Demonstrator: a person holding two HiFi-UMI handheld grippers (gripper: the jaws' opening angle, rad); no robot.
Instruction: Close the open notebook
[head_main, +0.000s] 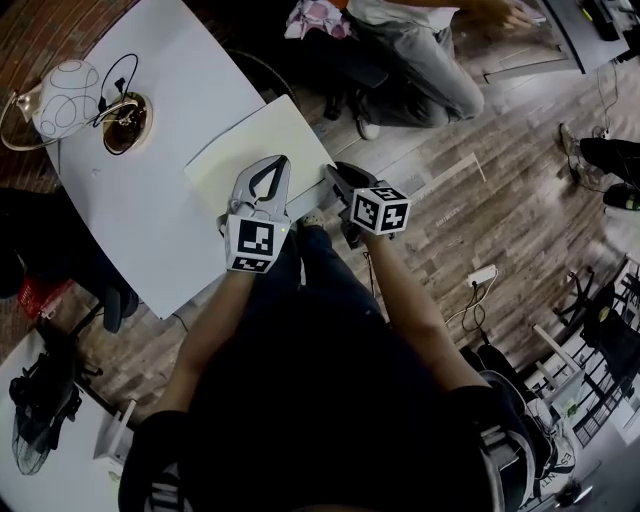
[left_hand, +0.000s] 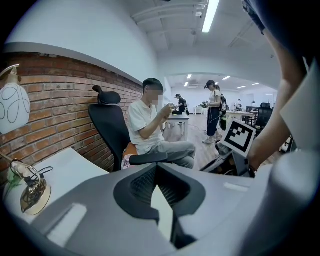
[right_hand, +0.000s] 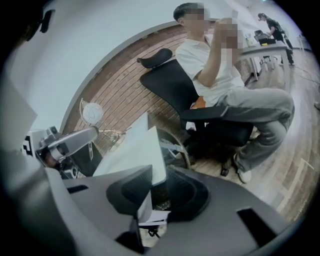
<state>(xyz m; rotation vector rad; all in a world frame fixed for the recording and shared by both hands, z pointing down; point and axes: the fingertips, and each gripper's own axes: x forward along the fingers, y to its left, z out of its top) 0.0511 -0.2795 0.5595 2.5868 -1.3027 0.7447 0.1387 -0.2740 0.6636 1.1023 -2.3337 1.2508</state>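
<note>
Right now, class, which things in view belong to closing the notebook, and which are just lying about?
Job in hand:
notebook
right gripper, the notebook's raised sheet between its jaws
left gripper, at the notebook's near edge

Just lying about:
white globe lamp
brass dish with a cable
power strip on the floor
seated person

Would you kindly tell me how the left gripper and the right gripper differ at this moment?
On the left gripper the jaws meet at the tips, forming a closed loop; on the right gripper they stand apart with a sheet of the notebook between them. The left gripper lies over the notebook's near edge; the right gripper sits at its right side. Both are grey and reach the same notebook.
</note>
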